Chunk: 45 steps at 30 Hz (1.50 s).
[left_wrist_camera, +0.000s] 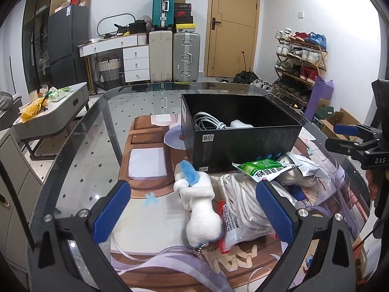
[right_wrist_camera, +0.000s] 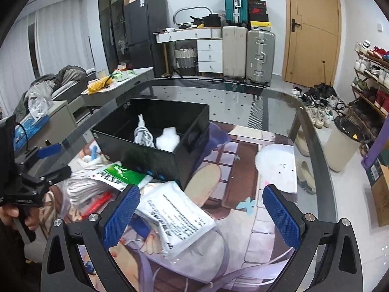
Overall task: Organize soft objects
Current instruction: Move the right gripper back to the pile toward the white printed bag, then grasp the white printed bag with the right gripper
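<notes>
A black box [left_wrist_camera: 243,143] [right_wrist_camera: 155,157] stands on the printed mat and holds a coiled white cable [left_wrist_camera: 207,121] [right_wrist_camera: 143,135] and a white soft lump [right_wrist_camera: 167,138]. In front of it lie a white plush keychain with a blue patch [left_wrist_camera: 201,206], a clear bag of white rope [left_wrist_camera: 243,206] [right_wrist_camera: 82,185], a green-and-white packet [left_wrist_camera: 262,168] [right_wrist_camera: 116,172] and a flat white printed bag [right_wrist_camera: 175,219]. My left gripper [left_wrist_camera: 194,211] is open, its fingers either side of the plush and rope bag. My right gripper [right_wrist_camera: 201,216] is open over the white printed bag.
The glass table [left_wrist_camera: 80,150] [right_wrist_camera: 267,107] carries an illustrated mat [left_wrist_camera: 150,160] [right_wrist_camera: 233,160]. A low grey side table [left_wrist_camera: 53,112] stands at the left. Suitcases [left_wrist_camera: 175,56], a desk, a door and a shoe rack [left_wrist_camera: 299,60] line the far wall.
</notes>
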Motion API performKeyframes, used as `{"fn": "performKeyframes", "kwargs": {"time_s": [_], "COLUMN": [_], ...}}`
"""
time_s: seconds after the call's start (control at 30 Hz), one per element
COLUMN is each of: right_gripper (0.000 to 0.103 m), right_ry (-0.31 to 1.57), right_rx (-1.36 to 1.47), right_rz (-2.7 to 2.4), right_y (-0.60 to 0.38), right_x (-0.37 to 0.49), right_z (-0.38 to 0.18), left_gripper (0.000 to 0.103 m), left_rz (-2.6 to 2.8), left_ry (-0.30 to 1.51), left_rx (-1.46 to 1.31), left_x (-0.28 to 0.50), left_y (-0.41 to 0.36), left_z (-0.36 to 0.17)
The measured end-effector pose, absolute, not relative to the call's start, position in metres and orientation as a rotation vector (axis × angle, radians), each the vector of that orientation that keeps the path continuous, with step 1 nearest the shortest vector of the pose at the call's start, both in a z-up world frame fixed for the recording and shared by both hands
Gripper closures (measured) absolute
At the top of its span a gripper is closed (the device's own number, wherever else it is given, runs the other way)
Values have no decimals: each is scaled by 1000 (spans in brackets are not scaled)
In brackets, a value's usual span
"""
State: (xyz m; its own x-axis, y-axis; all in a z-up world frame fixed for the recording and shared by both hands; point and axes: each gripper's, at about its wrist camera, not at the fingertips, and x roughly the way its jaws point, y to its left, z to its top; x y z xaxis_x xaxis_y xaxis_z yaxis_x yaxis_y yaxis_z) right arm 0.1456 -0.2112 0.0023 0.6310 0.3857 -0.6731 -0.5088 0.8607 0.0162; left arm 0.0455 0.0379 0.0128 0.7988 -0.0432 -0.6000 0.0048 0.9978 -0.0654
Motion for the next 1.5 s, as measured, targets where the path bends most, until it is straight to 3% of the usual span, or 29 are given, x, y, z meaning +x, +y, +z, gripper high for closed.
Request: {"fn": "performKeyframes", "kwargs": {"time_s": [0.93, 1.5], "right_gripper": [1, 5], "right_ry": [930, 894], "right_rx": [-144, -174], "right_rz": [652, 689], "right_y": [-186, -194], "right_x": [167, 155], "right_z": [-59, -50], "left_gripper": [0, 0], "left_rz": [-48, -58], "left_ry": [705, 722], "left_rx": [-109, -124], "left_x": [54, 54], "left_y": [55, 56], "left_z": [-3, -6]}}
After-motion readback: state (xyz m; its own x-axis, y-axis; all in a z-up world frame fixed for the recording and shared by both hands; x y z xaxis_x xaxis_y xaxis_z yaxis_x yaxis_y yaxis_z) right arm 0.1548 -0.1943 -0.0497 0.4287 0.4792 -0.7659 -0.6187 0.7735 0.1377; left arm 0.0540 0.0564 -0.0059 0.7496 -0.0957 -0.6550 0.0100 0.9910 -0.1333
